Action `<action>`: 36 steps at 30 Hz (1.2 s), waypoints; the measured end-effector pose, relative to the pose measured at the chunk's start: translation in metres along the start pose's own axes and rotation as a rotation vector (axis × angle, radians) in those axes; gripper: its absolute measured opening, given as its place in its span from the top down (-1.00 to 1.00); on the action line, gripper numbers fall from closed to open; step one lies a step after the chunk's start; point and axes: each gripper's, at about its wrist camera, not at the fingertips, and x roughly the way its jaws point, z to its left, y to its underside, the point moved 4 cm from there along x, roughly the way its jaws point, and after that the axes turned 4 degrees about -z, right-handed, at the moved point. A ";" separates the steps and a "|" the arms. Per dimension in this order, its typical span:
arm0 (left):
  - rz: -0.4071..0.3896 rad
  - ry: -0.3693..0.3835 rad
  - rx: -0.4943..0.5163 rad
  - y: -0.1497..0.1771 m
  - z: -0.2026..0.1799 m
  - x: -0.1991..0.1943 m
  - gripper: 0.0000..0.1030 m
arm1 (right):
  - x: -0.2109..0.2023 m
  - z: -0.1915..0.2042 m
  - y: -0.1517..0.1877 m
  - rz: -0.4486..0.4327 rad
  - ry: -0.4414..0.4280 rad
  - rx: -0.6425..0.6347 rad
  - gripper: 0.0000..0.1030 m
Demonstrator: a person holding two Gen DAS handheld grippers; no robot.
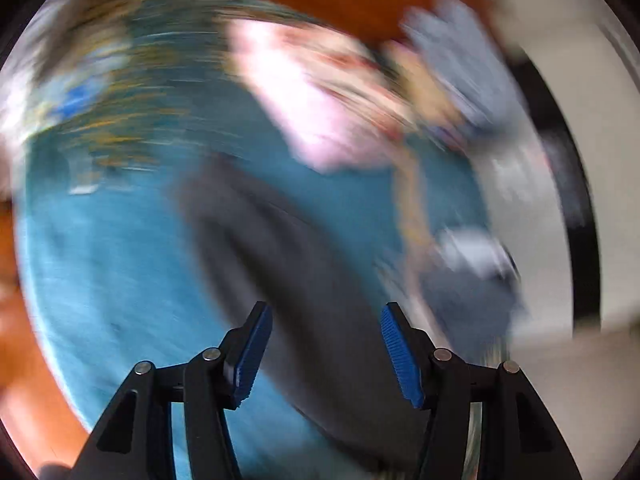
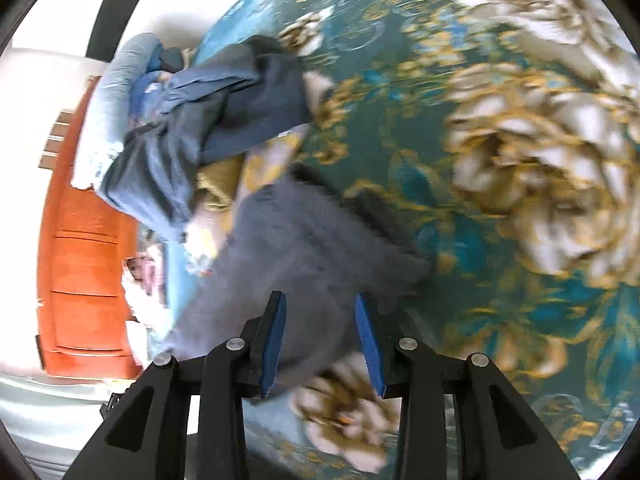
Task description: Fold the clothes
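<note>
A dark grey garment [image 1: 288,264] lies on a teal bedspread [image 1: 112,264]; the left wrist view is heavily blurred. My left gripper [image 1: 326,352] is open above the garment's near end, its blue pads [image 1: 252,352] apart. In the right wrist view the same grey garment [image 2: 304,256] lies on the floral teal bedspread [image 2: 500,160]. My right gripper [image 2: 322,344] is open with the garment's near edge between its pads, which do not close on it.
A pile of blue and dark clothes [image 2: 192,120] lies beyond the grey garment, with a pink-white item [image 1: 320,104] in the left wrist view. An orange wooden cabinet [image 2: 88,272] stands beside the bed. A white wall with a black strip [image 1: 576,200] is at the right.
</note>
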 end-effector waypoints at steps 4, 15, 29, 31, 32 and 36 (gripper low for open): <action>0.221 0.106 0.197 0.096 -0.085 0.046 -0.24 | 0.034 0.045 0.008 0.065 -0.096 -0.073 0.28; 0.635 0.028 0.348 0.246 -0.129 0.157 -0.24 | 0.037 0.031 0.005 0.106 -0.153 -0.072 0.15; 0.680 0.017 0.416 0.268 -0.131 0.188 -0.36 | 0.118 0.080 -0.015 0.261 -0.199 -0.175 0.13; 0.703 0.047 0.429 0.272 -0.134 0.183 -0.36 | 0.129 0.082 -0.021 0.278 -0.196 -0.176 0.12; 0.714 0.064 0.433 0.272 -0.135 0.179 -0.36 | 0.133 0.082 -0.025 0.273 -0.174 -0.187 0.13; 0.760 0.101 0.444 0.276 -0.135 0.169 -0.36 | 0.145 0.071 -0.041 0.248 -0.114 -0.179 0.13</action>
